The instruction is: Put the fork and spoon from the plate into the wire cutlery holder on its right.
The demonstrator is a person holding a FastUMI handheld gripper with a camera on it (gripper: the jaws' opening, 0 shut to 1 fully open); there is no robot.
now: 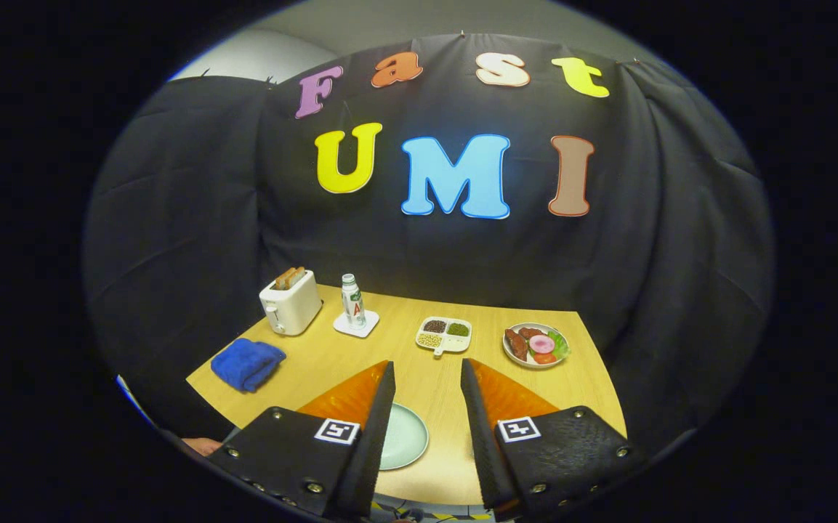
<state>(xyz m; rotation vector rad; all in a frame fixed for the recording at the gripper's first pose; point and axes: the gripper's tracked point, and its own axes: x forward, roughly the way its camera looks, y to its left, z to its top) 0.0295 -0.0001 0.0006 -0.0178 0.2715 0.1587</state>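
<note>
Although the task names a fork and a spoon, neither can be made out here, and the wire cutlery holder is likewise not to be seen; the only task thing on show is the pale green plate (405, 436), lying flat on the wooden table (593, 378) low between the fingers and partly hidden behind the left one. The gripper (427, 378) hangs above it with its fingers spread wide and nothing between them. So the plate lies below and slightly left of the claw's centre line, and the coming move, I judge, is a drop downward and a tilt to bring the plate's contents into sight; no long axis of cutlery can be read yet. Beyond the fingers sit a divided dish of grains (444, 334), a plate of food (536, 344), a small bottle (351, 299) on a white coaster, a white toaster (290, 303) and a blue cloth (248, 363). The bottle's label is too small to read.
</note>
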